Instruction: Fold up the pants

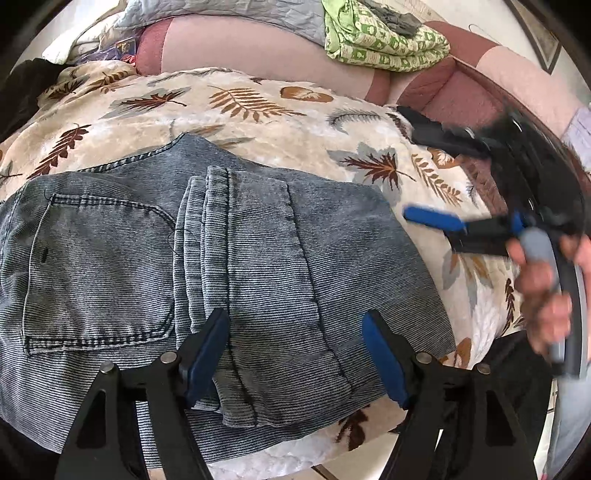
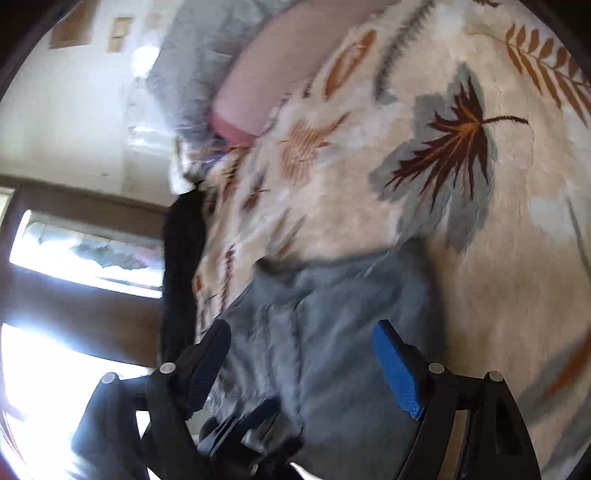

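Note:
Grey-blue denim pants (image 1: pixel 229 266) lie folded on a leaf-patterned blanket (image 1: pixel 258 103), back pocket at the left and the leg hems stacked down the middle. My left gripper (image 1: pixel 295 343) is open and empty, its blue pads just above the near edge of the folded pants. My right gripper (image 1: pixel 417 166) shows blurred at the right in the left wrist view, open and apart from the pants. In the right wrist view the right gripper (image 2: pixel 303 354) is open and empty over the pants (image 2: pixel 351 332), and the picture is blurred.
A green patterned cloth (image 1: pixel 384 40) and a grey quilt (image 1: pixel 229 14) lie on the pink sofa back (image 1: pixel 258 51) behind the blanket. A dark garment (image 1: pixel 22 88) sits at the far left. A bright window (image 2: pixel 85 254) is at the left in the right wrist view.

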`<state>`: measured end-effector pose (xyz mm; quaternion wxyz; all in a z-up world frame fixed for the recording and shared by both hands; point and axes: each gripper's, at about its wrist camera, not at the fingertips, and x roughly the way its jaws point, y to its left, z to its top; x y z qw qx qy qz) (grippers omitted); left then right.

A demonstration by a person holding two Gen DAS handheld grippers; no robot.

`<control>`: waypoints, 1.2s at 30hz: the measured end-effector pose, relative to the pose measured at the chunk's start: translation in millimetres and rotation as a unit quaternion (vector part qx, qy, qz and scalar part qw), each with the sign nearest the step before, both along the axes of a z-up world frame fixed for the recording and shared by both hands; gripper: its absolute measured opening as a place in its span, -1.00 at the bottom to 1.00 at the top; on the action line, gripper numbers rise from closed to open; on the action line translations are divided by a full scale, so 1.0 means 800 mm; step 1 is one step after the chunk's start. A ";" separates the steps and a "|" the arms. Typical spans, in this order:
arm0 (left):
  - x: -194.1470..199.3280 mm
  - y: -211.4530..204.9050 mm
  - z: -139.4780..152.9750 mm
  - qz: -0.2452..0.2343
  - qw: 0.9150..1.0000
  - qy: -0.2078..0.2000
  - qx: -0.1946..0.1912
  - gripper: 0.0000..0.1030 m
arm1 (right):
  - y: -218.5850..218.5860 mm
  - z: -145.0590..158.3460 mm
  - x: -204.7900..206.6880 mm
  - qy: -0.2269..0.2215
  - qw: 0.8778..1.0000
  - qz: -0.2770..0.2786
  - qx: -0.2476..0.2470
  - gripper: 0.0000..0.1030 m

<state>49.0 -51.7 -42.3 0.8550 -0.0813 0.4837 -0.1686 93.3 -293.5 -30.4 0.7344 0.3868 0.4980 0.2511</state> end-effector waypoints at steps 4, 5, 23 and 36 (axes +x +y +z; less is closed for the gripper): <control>-0.007 0.008 0.003 0.001 1.000 0.002 -0.014 0.48 | 0.007 -0.044 0.000 0.035 0.999 0.000 -0.009 0.63; -0.009 0.010 0.007 0.001 1.000 0.005 -0.018 0.48 | 0.006 -0.035 0.000 0.039 0.999 -0.002 -0.010 0.64; 0.001 0.201 0.034 0.289 0.956 -0.029 0.050 0.48 | 0.199 0.083 0.091 -0.088 0.962 0.155 -0.208 0.62; -0.001 0.213 -0.005 0.264 0.962 -0.016 0.070 0.48 | 0.305 0.009 0.138 -0.107 0.873 0.216 -0.424 -0.96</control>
